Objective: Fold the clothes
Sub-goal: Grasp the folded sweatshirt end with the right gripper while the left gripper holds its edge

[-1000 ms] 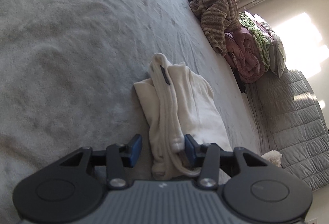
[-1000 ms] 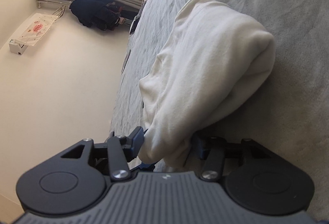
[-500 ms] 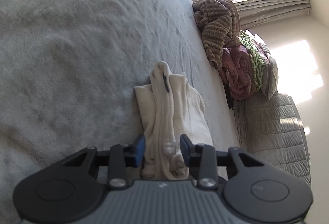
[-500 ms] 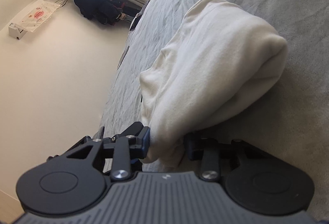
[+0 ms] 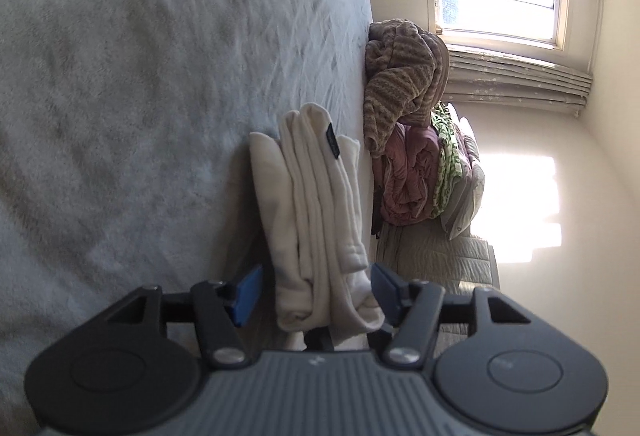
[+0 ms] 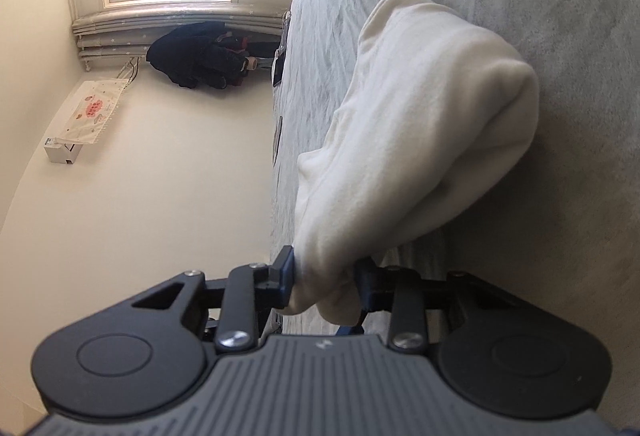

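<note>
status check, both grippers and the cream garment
Left gripper jaws opening, cream garment between them, pads clear. Right gripper closing on its bunched end. Nothing in the way on the grey blanket.

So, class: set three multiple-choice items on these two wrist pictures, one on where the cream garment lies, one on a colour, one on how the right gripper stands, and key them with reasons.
1. Where does the cream garment lie?
A. on the grey bed cover
B. on the window sill
C. on a chair

2. What colour are the left gripper pads?
A. red
B. blue
C. yellow

3. How does the right gripper stand?
A. wide open and empty
B. out of view
C. pads pressing on the cream garment

Key:
1 A: the folded cloth rests on the grey cover in both views.
2 B: a blue pad shows on each finger.
3 C: the cloth is bunched and pinched between the two pads.
</note>
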`<state>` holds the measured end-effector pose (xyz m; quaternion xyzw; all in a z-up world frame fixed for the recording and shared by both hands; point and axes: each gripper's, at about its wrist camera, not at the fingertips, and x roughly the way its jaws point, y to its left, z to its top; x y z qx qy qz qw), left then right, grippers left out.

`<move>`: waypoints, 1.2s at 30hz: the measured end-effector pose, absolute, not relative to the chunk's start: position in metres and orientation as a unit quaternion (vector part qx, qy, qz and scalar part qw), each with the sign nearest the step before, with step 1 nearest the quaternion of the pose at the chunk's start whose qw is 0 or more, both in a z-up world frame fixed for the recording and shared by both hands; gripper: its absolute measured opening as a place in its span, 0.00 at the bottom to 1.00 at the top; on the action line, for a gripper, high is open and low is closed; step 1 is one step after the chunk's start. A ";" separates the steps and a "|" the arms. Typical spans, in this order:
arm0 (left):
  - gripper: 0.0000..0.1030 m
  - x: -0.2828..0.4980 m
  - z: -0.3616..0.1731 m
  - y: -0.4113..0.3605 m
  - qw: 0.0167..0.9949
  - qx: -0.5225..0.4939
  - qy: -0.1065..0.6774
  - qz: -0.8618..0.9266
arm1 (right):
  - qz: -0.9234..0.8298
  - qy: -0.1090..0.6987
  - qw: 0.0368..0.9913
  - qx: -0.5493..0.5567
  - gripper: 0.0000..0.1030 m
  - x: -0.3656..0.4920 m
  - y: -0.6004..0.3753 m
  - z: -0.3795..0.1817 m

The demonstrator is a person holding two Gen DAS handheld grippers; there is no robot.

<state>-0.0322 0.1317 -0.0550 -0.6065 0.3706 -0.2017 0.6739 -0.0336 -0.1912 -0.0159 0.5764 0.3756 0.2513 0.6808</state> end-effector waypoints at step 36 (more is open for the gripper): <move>0.68 0.006 -0.038 0.122 0.722 -0.545 0.382 -0.191 | 0.260 0.366 0.680 0.580 0.33 -0.037 -0.196 -0.011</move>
